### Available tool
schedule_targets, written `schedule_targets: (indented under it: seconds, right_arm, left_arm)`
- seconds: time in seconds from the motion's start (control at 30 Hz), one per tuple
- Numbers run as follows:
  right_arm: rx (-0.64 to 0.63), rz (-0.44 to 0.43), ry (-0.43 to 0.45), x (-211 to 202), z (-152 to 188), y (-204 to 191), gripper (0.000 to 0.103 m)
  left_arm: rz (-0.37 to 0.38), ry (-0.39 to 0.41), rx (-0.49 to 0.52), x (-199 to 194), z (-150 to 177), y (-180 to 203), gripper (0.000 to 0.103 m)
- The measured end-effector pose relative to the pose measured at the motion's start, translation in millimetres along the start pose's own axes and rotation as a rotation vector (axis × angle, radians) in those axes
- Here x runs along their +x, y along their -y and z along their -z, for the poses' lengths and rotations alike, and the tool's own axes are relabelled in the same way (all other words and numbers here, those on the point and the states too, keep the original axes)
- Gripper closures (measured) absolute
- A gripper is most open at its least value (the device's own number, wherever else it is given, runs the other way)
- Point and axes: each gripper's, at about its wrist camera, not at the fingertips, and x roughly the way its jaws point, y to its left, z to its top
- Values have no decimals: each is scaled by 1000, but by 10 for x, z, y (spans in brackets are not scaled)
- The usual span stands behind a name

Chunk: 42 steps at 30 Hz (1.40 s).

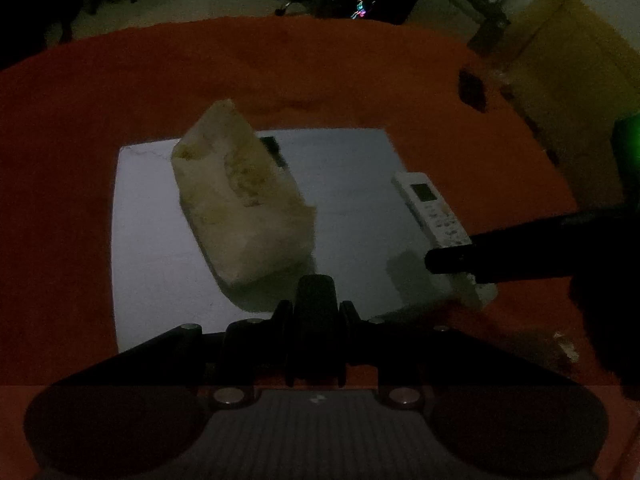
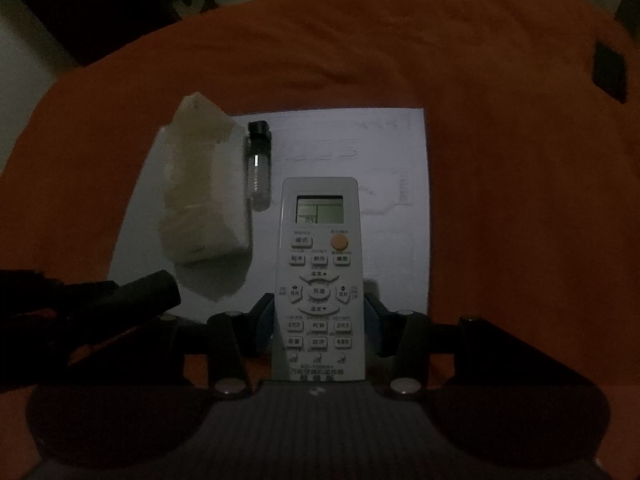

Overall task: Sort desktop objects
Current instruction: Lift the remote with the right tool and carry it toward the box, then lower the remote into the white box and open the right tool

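Observation:
A white remote control (image 2: 319,280) with a small screen and an orange button lies lengthwise between my right gripper's (image 2: 319,312) fingers, which are closed against its sides. It lies over the white sheet (image 2: 392,184). In the left wrist view the remote (image 1: 434,210) sits at the sheet's right edge, with the right gripper's dark finger across its near end. A cream tissue pack (image 1: 240,204) lies on the sheet (image 1: 152,240). My left gripper (image 1: 316,300) is shut and empty, just short of the pack. A small clear vial with a black cap (image 2: 258,164) lies beside the pack (image 2: 200,192).
An orange cloth (image 1: 320,68) covers the table. A small dark object (image 1: 472,90) lies on the cloth at the far right; it also shows in the right wrist view (image 2: 610,70). A yellowish box (image 1: 572,64) stands beyond the table's right edge. The room is dim.

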Motion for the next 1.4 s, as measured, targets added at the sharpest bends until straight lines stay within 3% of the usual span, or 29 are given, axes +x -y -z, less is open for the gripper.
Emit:
schedule_targets:
  seconds: [0.23,0.43,0.6,0.77,0.93,1.13,1.4]
  right_arm:
    - [-64,-45,23,-350,262,-161,54]
    - [-152,-79,-9,-569,611,-468,54]
    - [-216,-99,-50,-625,844,-682,54]
    - [-330,-49,-54,-565,1105,-822,54]
    - [-384,-52,-102,-493,1370,-827,54]
    - [-444,-53,-169,-361,1674,-854,54]
    - [-543,-50,-250,-173,2006,-900,54]
  left_arm:
    - [36,38,82,-447,199,256,82]
    - [45,0,170,-615,540,451,82]
    - [53,-46,227,-590,790,527,82]
    - [29,-62,342,-540,1079,626,82]
    - [7,-97,437,-445,1401,710,82]
    - [19,-162,502,-298,1738,793,82]
    - [52,-178,606,-180,1995,897,82]
